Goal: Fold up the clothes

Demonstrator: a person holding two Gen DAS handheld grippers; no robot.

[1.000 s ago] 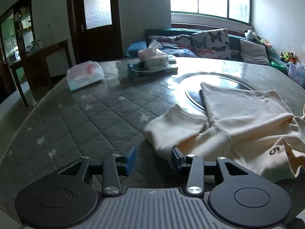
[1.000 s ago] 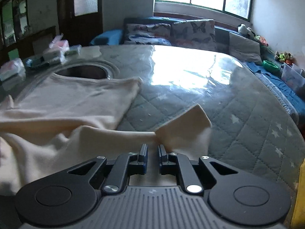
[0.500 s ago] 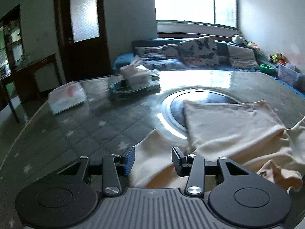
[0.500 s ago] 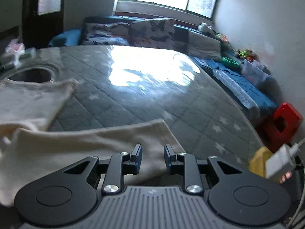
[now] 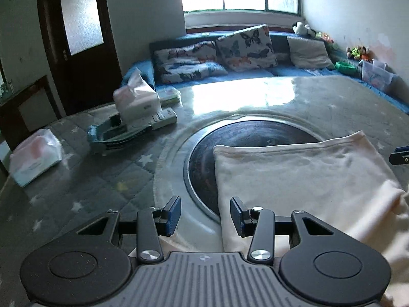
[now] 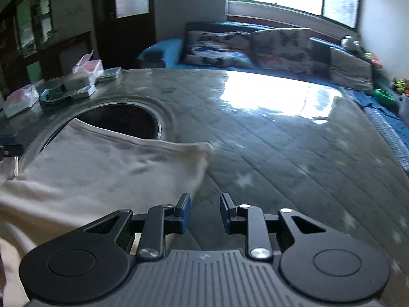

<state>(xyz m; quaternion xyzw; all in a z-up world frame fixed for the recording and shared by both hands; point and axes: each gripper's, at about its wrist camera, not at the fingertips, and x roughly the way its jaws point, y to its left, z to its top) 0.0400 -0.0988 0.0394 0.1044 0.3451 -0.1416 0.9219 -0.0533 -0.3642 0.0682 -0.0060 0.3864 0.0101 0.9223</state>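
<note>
While the cream garment (image 5: 301, 176) lies soft and creased ahead of both grippers, partly over the table's dark round inset (image 5: 245, 138), the left gripper (image 5: 205, 215) stands parted and empty at its near corner. The right gripper (image 6: 205, 213), narrowly apart after opening, holds nothing beside its blurred edge. Tissue packs (image 5: 135, 99) sit far left on the quilted, star-printed table cover (image 6: 294, 153).

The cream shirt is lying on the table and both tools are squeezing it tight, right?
Not quite. The shirt does lie on the table, but neither tool squeezes it. The left wrist view shows the left tool open with only bare table between its pads, and the right wrist view shows the right tool open beside the shirt's edge.
</note>
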